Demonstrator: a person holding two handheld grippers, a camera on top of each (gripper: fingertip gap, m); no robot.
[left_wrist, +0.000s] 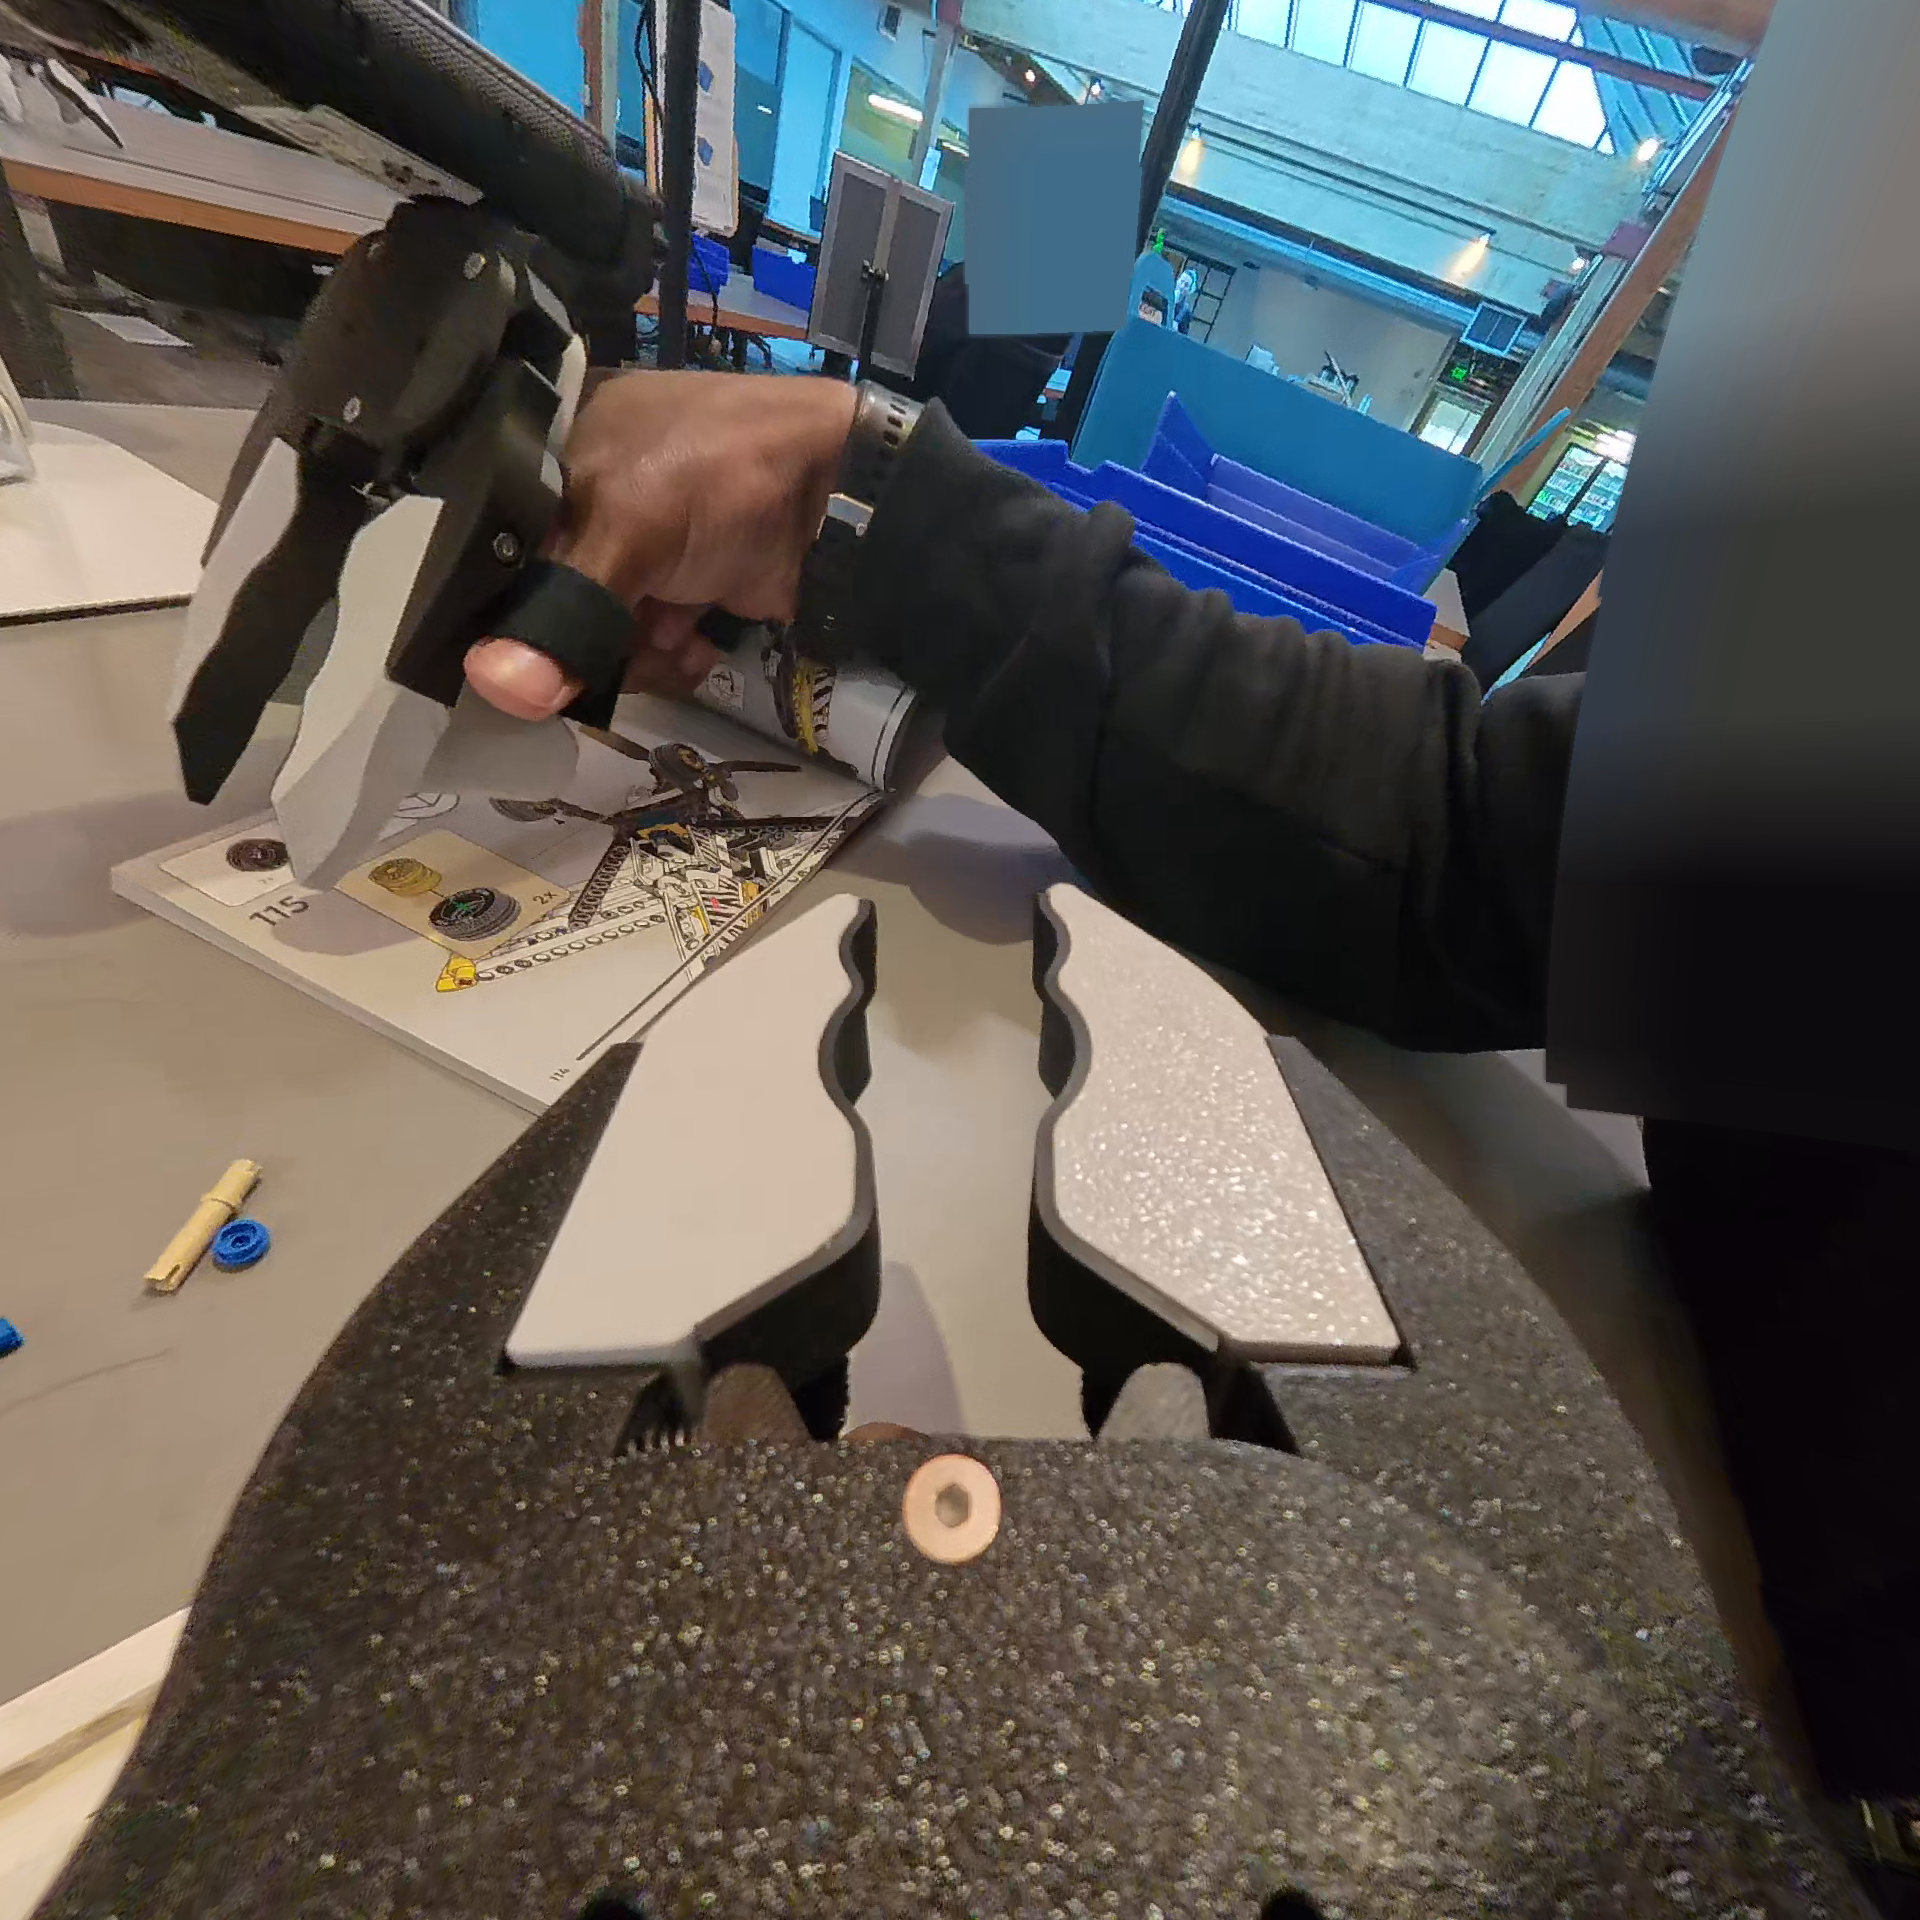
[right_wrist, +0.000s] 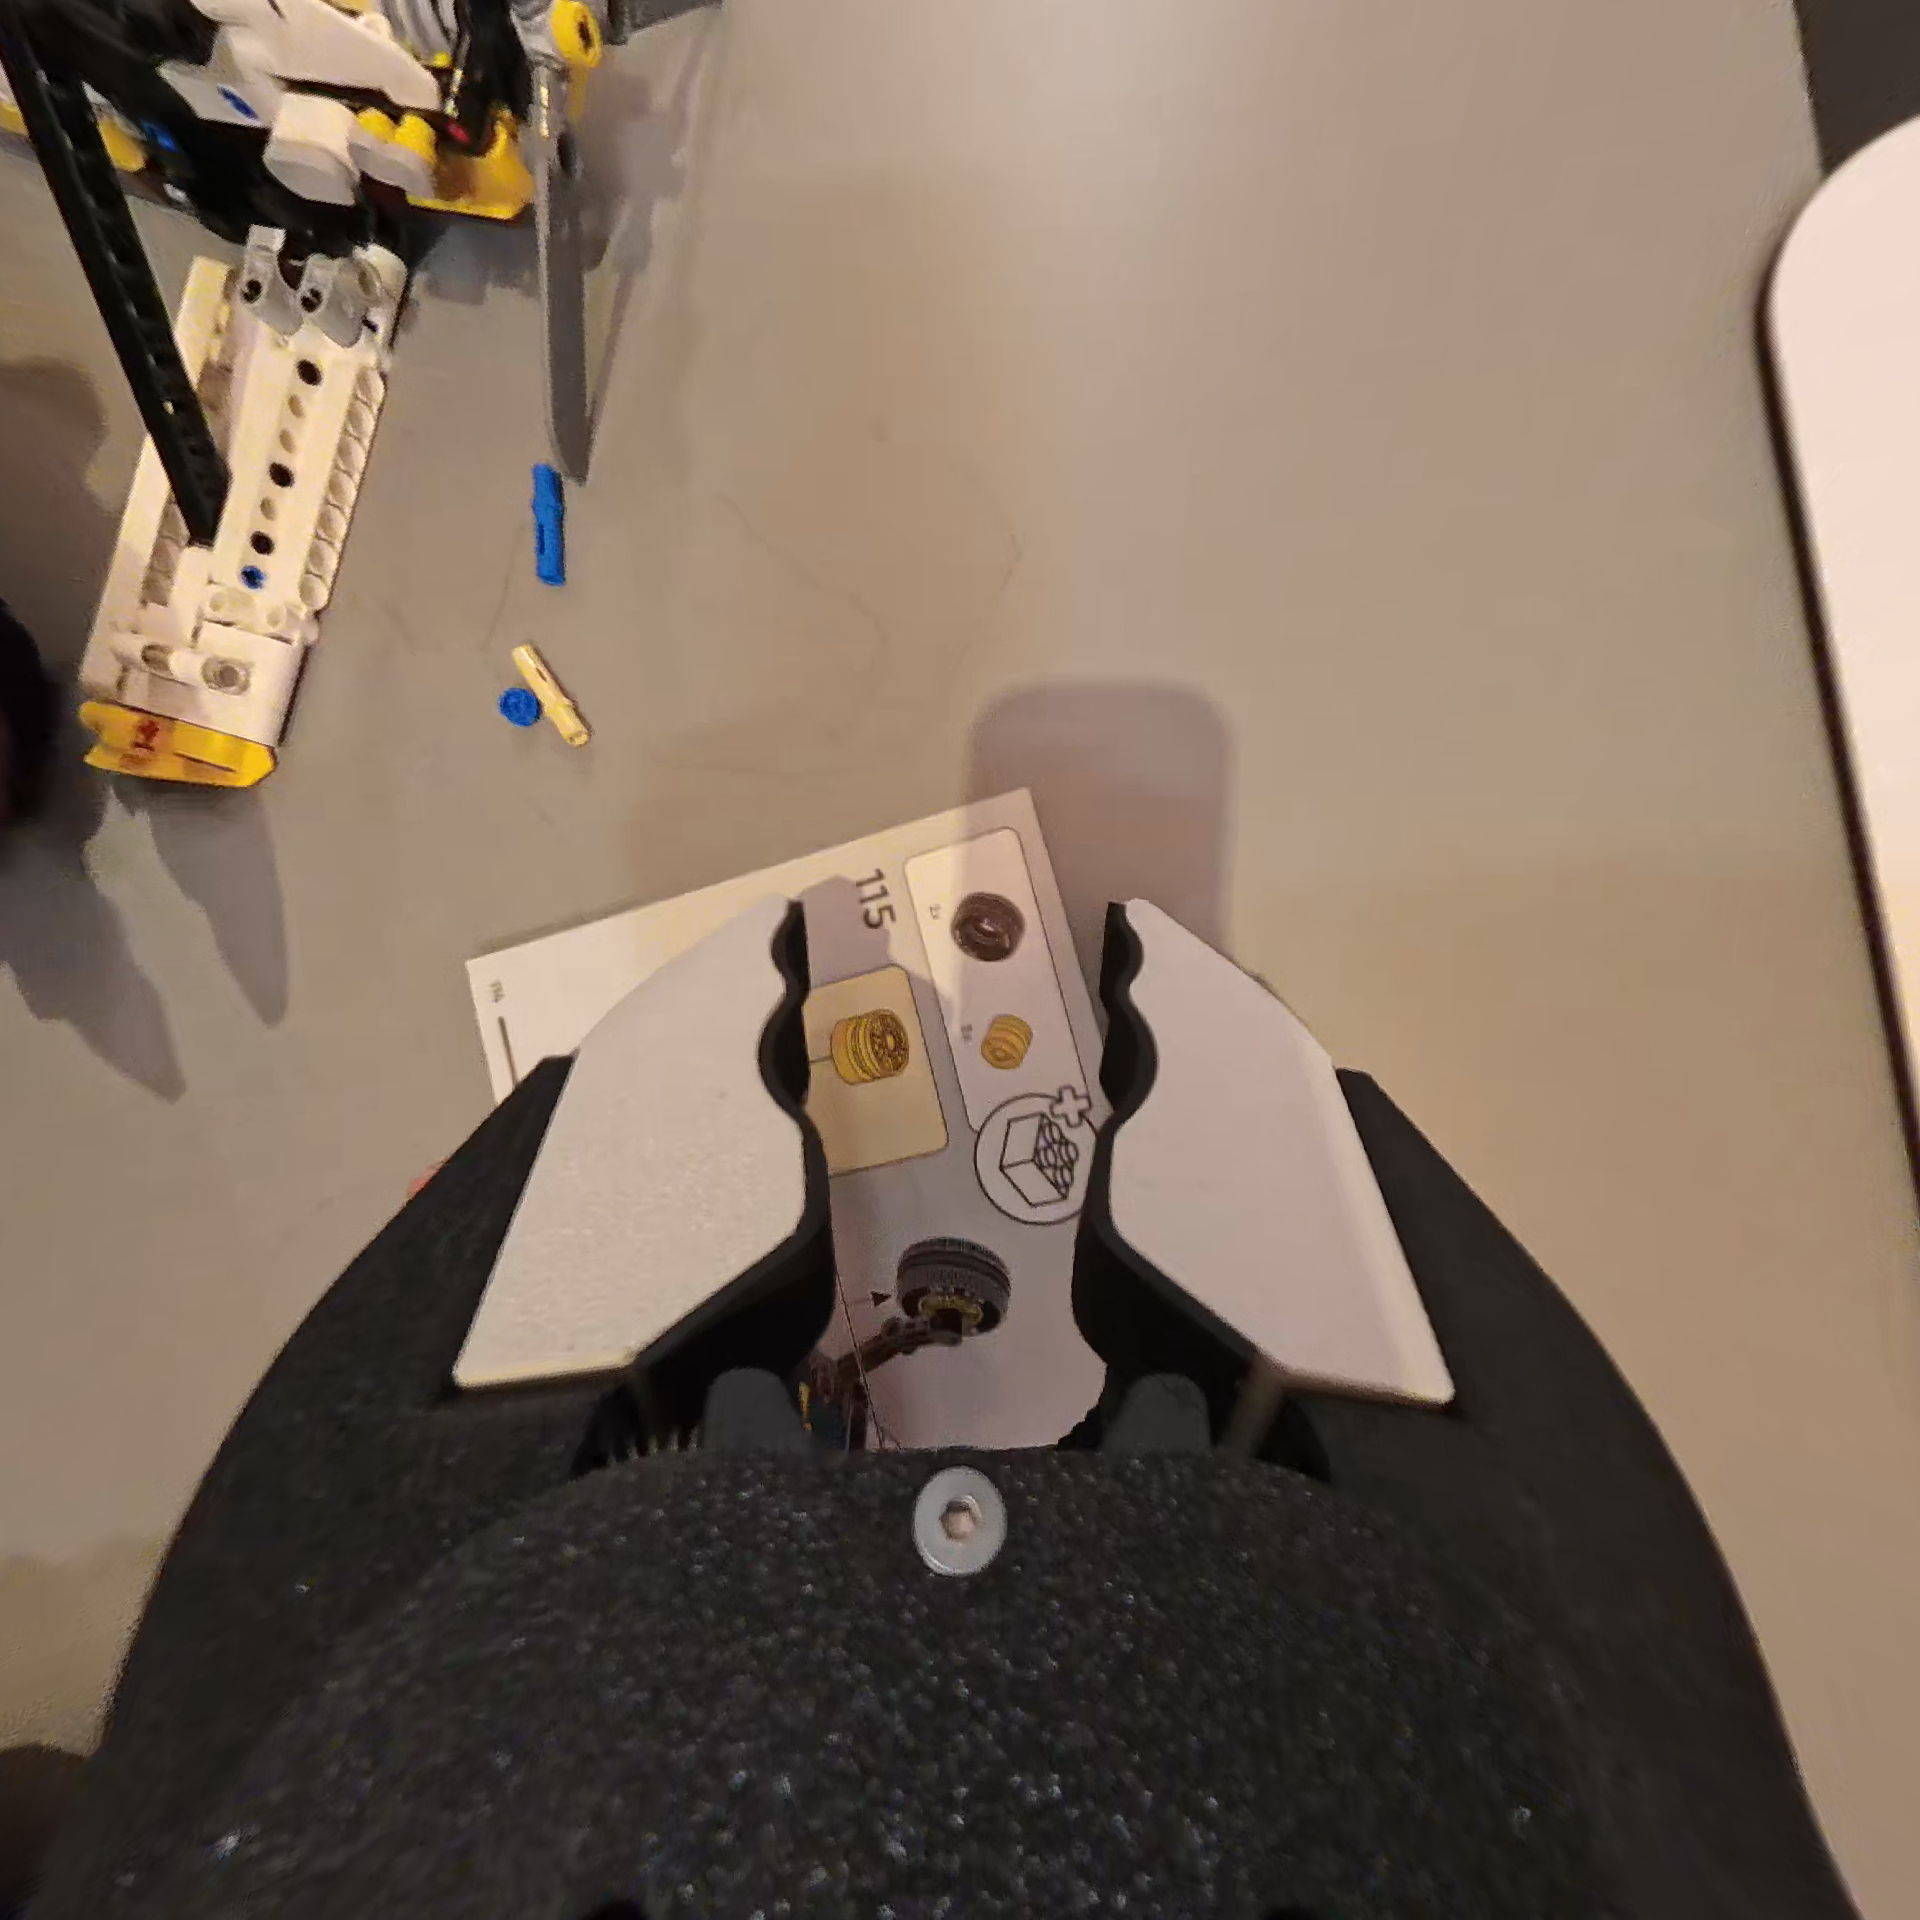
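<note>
An open instruction booklet (left_wrist: 364, 966) lies on the grey table (left_wrist: 156, 1091). My left gripper (left_wrist: 956, 914) is open with nothing between its fingers. It sits low over the table just right of the booklet. My right gripper (right_wrist: 956, 914) is open and empty, pointing down over the booklet's page (right_wrist: 623, 945) near its corner. In the left wrist view the right gripper (left_wrist: 255, 821) is held by a hand (left_wrist: 707, 499), and its grey fingertip (left_wrist: 322, 831) is at or just above the page. A tan pin (right_wrist: 551, 694) and a blue bush (right_wrist: 517, 707) lie left of the booklet.
A white, yellow and black brick model (right_wrist: 239, 499) lies at the far left, with a blue pin (right_wrist: 549, 523) beside it. A white board (right_wrist: 1860, 520) lies at the right. The person's black sleeve (left_wrist: 1195, 727) crosses above the booklet. Blue bins (left_wrist: 1247, 520) stand behind. Measured from the fingertips, the tan pin (right_wrist: 551, 694) is 8 cm or so from the right gripper and 12 cm from the left. Look for it in the left wrist view (left_wrist: 198, 1216) too.
</note>
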